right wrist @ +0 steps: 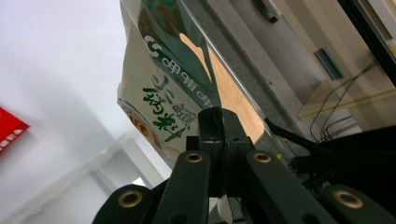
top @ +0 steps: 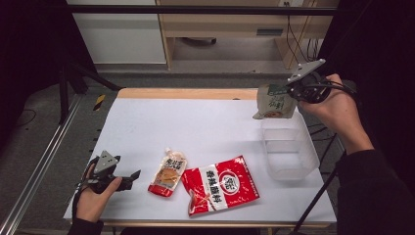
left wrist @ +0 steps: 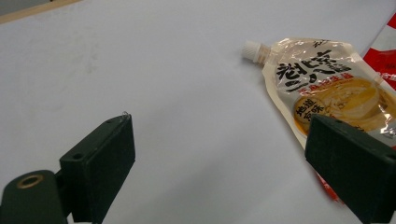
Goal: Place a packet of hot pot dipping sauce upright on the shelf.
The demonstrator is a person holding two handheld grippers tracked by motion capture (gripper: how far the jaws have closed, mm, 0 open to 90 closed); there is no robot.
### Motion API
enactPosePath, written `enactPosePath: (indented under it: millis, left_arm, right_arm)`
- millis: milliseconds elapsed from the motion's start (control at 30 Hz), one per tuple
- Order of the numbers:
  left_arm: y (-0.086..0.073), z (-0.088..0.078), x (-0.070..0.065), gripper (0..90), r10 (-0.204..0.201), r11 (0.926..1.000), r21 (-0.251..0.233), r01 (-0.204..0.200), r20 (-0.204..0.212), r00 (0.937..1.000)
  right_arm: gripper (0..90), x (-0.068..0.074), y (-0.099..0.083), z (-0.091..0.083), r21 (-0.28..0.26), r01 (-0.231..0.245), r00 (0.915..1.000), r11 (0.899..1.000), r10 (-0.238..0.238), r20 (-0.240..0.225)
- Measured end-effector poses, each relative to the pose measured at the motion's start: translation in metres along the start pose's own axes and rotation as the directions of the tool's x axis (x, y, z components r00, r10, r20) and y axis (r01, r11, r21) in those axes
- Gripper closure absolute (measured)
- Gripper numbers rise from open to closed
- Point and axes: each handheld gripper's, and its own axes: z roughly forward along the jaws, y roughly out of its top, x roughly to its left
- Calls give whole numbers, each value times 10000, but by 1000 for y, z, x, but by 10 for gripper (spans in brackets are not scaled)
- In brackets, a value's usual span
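My right gripper (top: 292, 92) is shut on the edge of a beige and green pouch (top: 273, 103), which hangs in the air above the far end of a clear plastic box (top: 289, 151). In the right gripper view the jaws pinch the pouch (right wrist: 161, 79) with the box (right wrist: 84, 186) below. My left gripper (top: 133, 177) rests open near the table's front left corner, its jaws pointing at a spouted sauce pouch (top: 169, 173). The left gripper view shows that sauce pouch (left wrist: 327, 88) just beyond my right-hand jaw, with nothing between the jaws. A red sachet (top: 221, 185) lies flat beside it.
The white table top (top: 195, 122) has a wooden far edge (top: 186, 93). A black stand leg (top: 318, 196) crosses the front right corner. Floor rails and cables lie beyond the table's sides.
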Motion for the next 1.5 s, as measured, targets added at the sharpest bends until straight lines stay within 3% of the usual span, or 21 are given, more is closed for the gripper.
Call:
enactPosePath:
  millis: [300, 600, 867, 1067, 1333, 1500]
  left_arm:
    - [0, 0, 2, 84, 27, 10000, 36, -27, -81, 10000]
    - [0, 0, 1, 85, 57, 10000, 39, -57, -88, 9999]
    - [0, 1, 0, 85, 110, 9999, 83, -109, -77, 9999]
    - [0, 1, 0, 85, 122, 9999, 85, -121, -49, 9999]
    - [1, 2, -2, 85, 253, 9996, 115, -253, 33, 9997]
    - [1, 3, -3, 84, 273, 9995, 179, -274, 56, 9996]
  right_arm:
    - [900, -16, -28, 11, 415, -466, 9989, 9981, 463, 98]
    - [900, -20, -47, 31, 675, -687, 9976, 9953, 683, 84]
    - [900, -16, -53, 49, 869, -671, 9968, 9940, 705, -366]
    - [900, -13, -54, 59, 990, -480, 9928, 9939, 584, -1047]
    - [900, -14, -58, 75, 1300, -831, 9880, 9880, 987, -1189]
    - [900, -18, -63, 87, 1308, -1217, 9866, 9839, 1343, -923]
